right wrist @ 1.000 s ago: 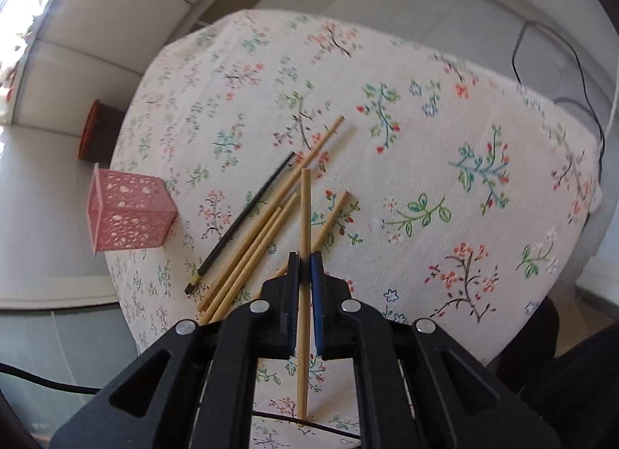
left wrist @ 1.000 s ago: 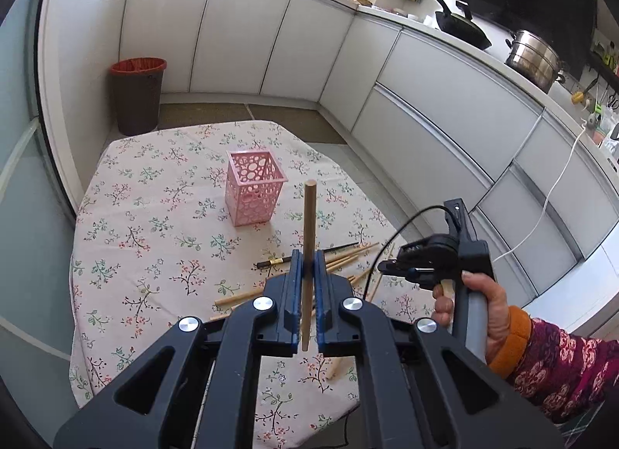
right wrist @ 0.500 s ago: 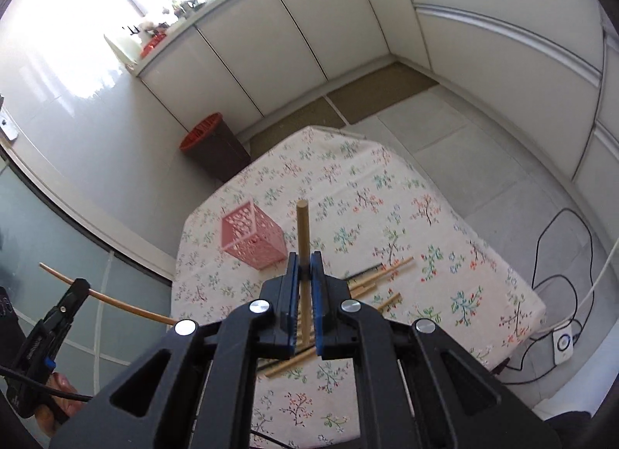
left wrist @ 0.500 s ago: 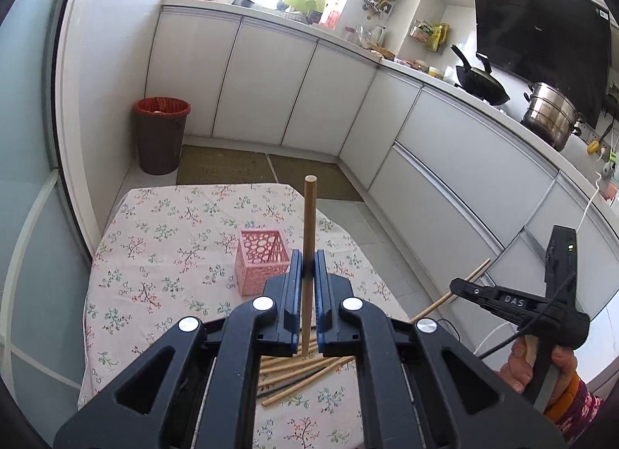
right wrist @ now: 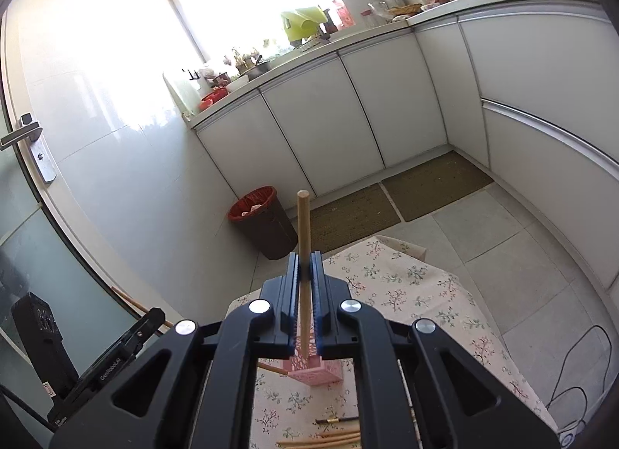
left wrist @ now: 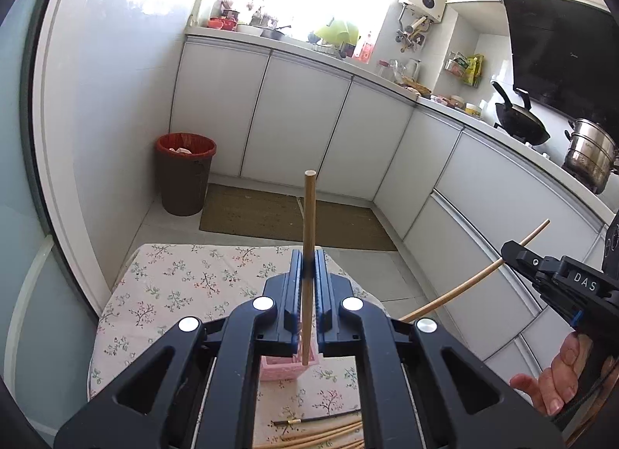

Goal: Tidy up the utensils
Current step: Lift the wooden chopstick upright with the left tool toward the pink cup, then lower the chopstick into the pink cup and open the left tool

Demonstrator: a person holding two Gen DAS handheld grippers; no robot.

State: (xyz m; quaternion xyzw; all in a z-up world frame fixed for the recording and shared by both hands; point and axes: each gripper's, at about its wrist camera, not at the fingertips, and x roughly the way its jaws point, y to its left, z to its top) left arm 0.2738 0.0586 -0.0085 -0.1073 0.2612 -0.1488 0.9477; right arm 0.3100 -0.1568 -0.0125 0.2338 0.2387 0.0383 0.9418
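My left gripper point(left wrist: 308, 269) is shut on a wooden chopstick point(left wrist: 309, 216), held upright, its lower end over the pink lattice holder point(left wrist: 284, 369). My right gripper point(right wrist: 305, 269) is shut on another wooden chopstick point(right wrist: 303, 232), also upright over the pink holder point(right wrist: 321, 371). The right gripper also shows in the left wrist view point(left wrist: 514, 251) with its chopstick point(left wrist: 464, 286) slanting. The left gripper shows at the lower left of the right wrist view point(right wrist: 153, 317). Several chopsticks, one black point(left wrist: 317, 420), lie on the floral tablecloth point(left wrist: 174, 286) below.
A red-rimmed trash bin point(left wrist: 185, 174) stands on the floor beyond the table. White cabinets point(left wrist: 301, 120) run along the back and right, with a wok point(left wrist: 520, 125) and steel pot point(left wrist: 588, 158) on the counter. A cable point(right wrist: 580, 383) lies on the floor at the right.
Both grippers have risen and tilted up from the table, each keeping its chopstick. The pink holder now sits beneath both grippers, and the loose chopsticks have dropped to the bottom of view.
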